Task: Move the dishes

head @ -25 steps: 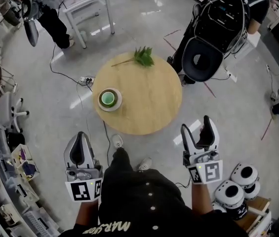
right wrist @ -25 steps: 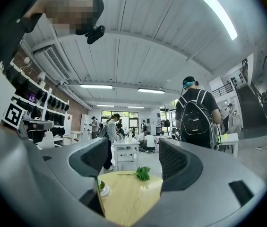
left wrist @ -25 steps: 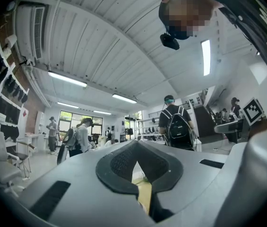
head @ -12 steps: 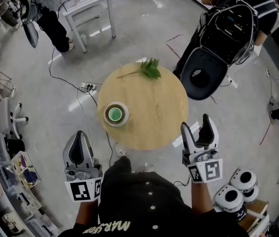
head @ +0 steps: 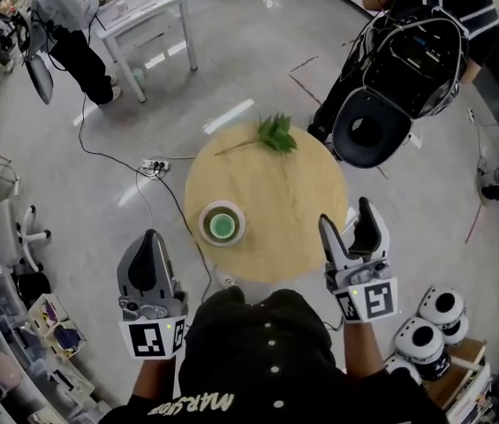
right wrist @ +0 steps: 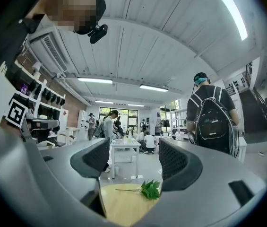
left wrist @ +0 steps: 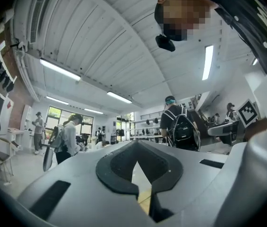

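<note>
A white plate holding a green bowl (head: 223, 224) sits near the front left edge of the round wooden table (head: 275, 184). A green leafy sprig (head: 275, 133) lies at the table's far side; the right gripper view also catches the sprig (right wrist: 150, 189) and the tabletop (right wrist: 124, 205). My left gripper (head: 150, 268) hovers short of the table, left of the plate, shut and empty; its tips meet in its own view (left wrist: 135, 148). My right gripper (head: 346, 217) is at the table's near right rim, open with nothing between its jaws (right wrist: 134, 157). Its jaws have just been closing slightly.
A person with a black backpack (head: 412, 42) and a round black seat (head: 373, 129) stand beyond the table's far right. A power strip with cables (head: 154, 164) lies on the floor to the left. White round devices (head: 426, 334) sit near right. A white table (head: 147, 7) stands far left.
The table, plate and sprig have come closer to me and shifted right in the head view. Both grippers advanced with me and keep their places in the picture.
</note>
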